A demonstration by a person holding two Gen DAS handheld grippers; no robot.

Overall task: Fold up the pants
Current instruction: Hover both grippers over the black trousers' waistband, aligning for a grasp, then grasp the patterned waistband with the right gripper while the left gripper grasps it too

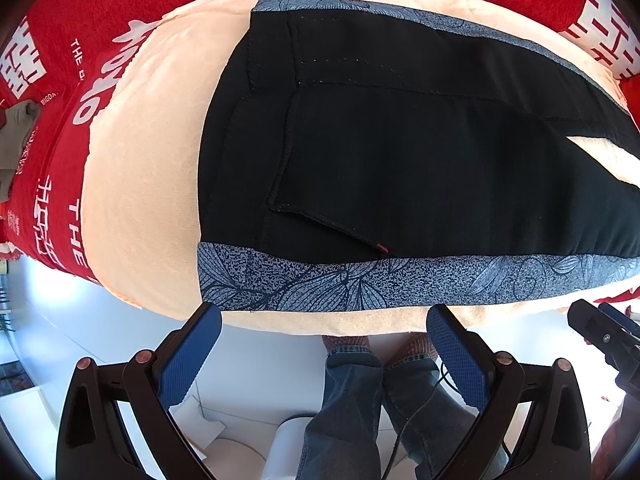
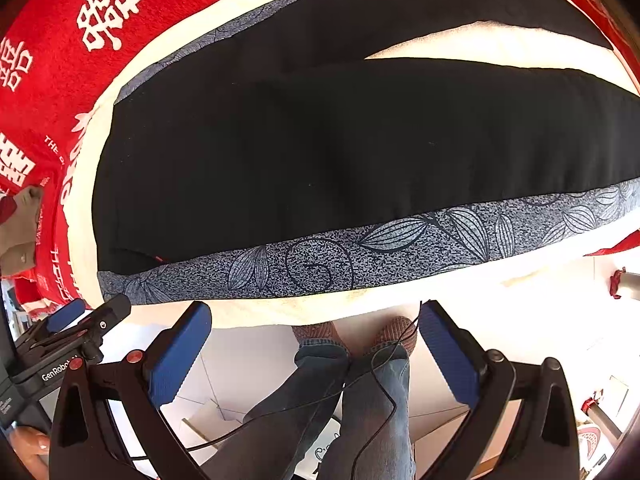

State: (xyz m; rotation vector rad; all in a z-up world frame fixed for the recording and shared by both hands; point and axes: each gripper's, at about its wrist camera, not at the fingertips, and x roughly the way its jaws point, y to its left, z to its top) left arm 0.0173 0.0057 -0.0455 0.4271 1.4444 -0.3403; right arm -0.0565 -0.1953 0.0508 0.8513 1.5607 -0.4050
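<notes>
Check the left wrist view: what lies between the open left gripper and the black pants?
In the left wrist view, only a bare strip of peach cloth separates the left gripper from the black pants, whose near edge is a grey leaf-print side band.

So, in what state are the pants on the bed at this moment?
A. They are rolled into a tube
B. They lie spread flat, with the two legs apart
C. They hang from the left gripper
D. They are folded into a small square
B: the black pants lie flat on the cream blanket, which shows in the gap between the two legs; the left gripper and the right gripper are both open and hold nothing.
</notes>
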